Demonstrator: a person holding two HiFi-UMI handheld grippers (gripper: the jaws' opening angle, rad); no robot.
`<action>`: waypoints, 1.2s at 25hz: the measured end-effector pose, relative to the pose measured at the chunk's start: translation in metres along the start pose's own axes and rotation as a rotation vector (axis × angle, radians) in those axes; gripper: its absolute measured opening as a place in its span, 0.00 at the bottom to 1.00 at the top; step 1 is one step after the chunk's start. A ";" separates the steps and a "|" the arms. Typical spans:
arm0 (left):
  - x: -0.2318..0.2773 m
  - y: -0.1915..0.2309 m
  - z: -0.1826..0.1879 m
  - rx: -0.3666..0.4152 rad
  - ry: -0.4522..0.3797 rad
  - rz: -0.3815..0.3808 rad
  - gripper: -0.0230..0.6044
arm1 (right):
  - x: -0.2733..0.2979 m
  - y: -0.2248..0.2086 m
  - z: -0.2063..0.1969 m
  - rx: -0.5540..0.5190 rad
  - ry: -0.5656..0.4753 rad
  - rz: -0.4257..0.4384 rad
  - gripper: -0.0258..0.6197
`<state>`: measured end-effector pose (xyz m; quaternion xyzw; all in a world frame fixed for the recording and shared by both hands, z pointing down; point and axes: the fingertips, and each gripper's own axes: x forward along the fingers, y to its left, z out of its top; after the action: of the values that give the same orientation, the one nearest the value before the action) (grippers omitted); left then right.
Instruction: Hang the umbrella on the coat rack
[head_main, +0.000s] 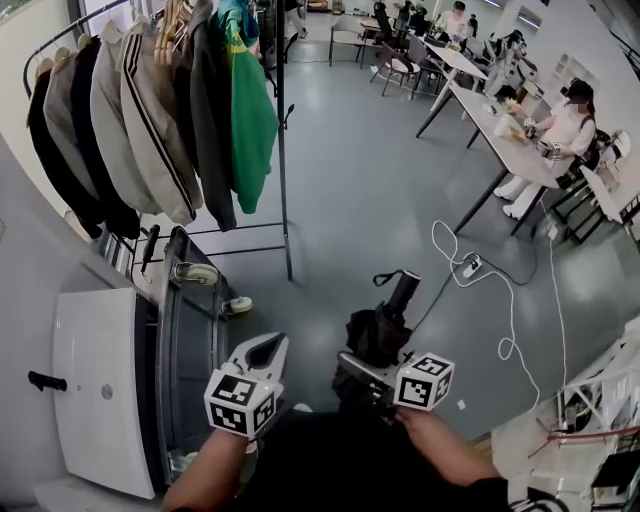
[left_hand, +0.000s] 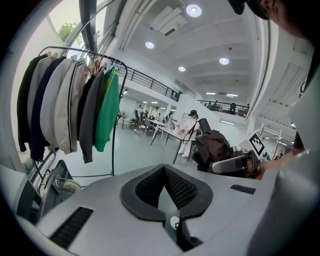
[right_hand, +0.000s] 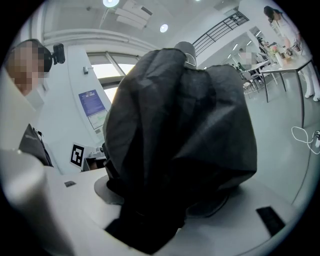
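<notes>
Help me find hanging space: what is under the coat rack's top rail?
Dark, beige and grey jackets and a green top hang packed there. Their shoulders cover any gaps along the rail.

The grey floor (head_main: 370, 200) fills the centre of the head view.

- Coat rack (head_main: 281, 150): stands on the floor at upper left. Its dark upright post reaches the floor at centre left. The top rail carries a row of jackets (head_main: 150, 130) on hangers, with a green garment (head_main: 252, 120) nearest the post.
- Dark trolley (head_main: 190, 340): stands at lower left, just beside the rack base. One caster (head_main: 238, 305) rests on the floor.
- White cable (head_main: 511, 300): lies in loose loops on the floor at centre right and meets a power strip (head_main: 470, 266).
- Long white tables (head_main: 497, 135): stand on dark legs at upper right, with chairs (head_main: 395, 62) near them.
</notes>
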<state>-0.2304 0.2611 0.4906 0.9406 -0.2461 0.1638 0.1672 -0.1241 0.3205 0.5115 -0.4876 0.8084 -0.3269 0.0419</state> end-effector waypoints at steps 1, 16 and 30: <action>0.000 0.003 0.000 -0.001 0.000 0.000 0.06 | 0.003 0.000 0.002 0.000 0.003 0.000 0.48; 0.038 0.025 0.013 -0.014 0.001 0.041 0.06 | 0.024 -0.035 0.029 -0.032 0.033 0.029 0.48; 0.183 0.024 0.088 -0.030 -0.024 0.152 0.06 | 0.016 -0.167 0.122 -0.046 0.062 0.102 0.48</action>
<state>-0.0721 0.1322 0.4893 0.9183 -0.3215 0.1611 0.1655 0.0415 0.1961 0.5148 -0.4364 0.8404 -0.3206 0.0220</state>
